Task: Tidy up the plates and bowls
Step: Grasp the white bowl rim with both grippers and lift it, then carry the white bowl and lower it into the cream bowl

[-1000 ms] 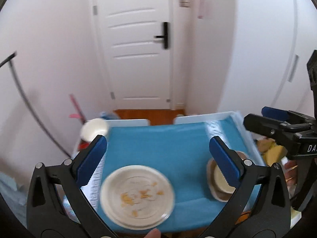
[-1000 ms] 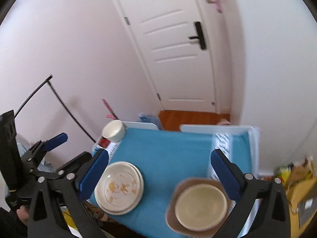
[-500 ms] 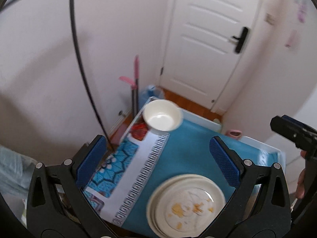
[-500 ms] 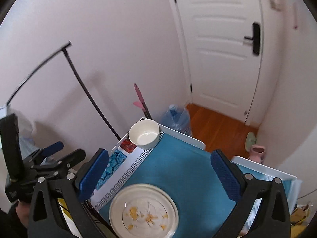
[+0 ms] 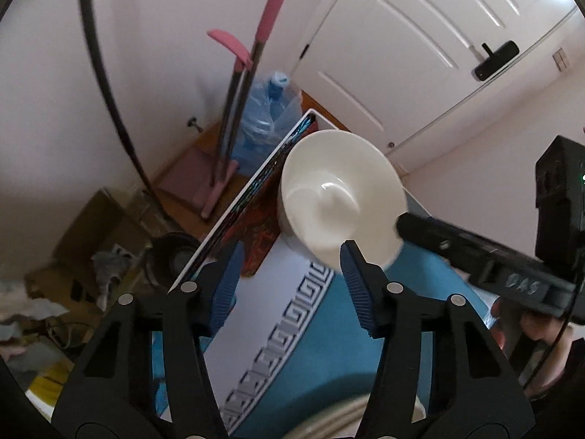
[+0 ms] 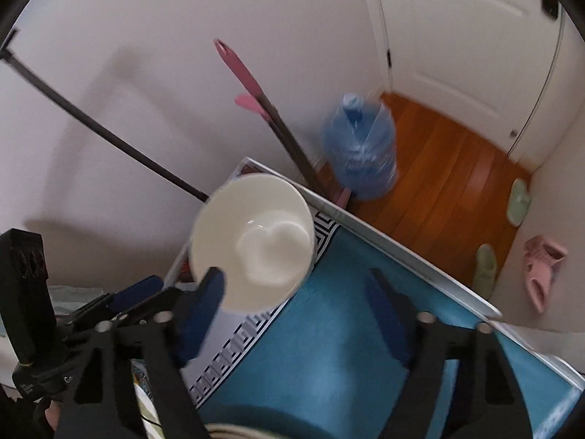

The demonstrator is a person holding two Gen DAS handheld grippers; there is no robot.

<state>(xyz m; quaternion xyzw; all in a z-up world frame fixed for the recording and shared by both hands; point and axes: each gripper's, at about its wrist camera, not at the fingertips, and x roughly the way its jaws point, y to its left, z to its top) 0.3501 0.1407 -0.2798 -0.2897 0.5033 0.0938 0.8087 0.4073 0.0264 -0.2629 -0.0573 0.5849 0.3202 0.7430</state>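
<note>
Left hand-held gripper [image 5: 289, 278]: pitched steeply down over the surface [image 5: 321, 347]. Its blue-padded jaws have just been closing and stand part open with nothing between them. The bowl [image 5: 338, 197] sits ahead of the tips; the right pad's tip overlaps the near rim, though contact cannot be told. The bowl is white, upright and rests at the far corner of the surface, on the patterned border of the blue cloth [image 5: 314, 351].

Right hand-held gripper [image 6: 292, 289]: also pitched steeply down, and blurred. Its jaws have just been closing and stand part open, over bare cloth, gripping nothing. The bowl lies ahead and to the left, its near rim behind the left pad. In the left wrist view this gripper enters from the right, one finger reaching to the bowl's rim, with a hand [image 5: 526, 333] on its handle. The body bears worn lettering, perhaps "DAS".

A plate's rim [image 5: 329, 420] shows just below the left gripper's jaws, at the near edge.

Beyond the surface: a pink-handled mop [image 5: 252, 73], a blue water jug [image 6: 360, 153] on the wood floor [image 6: 446, 168], a white door [image 5: 420, 36] and slippers [image 6: 541, 267].
</note>
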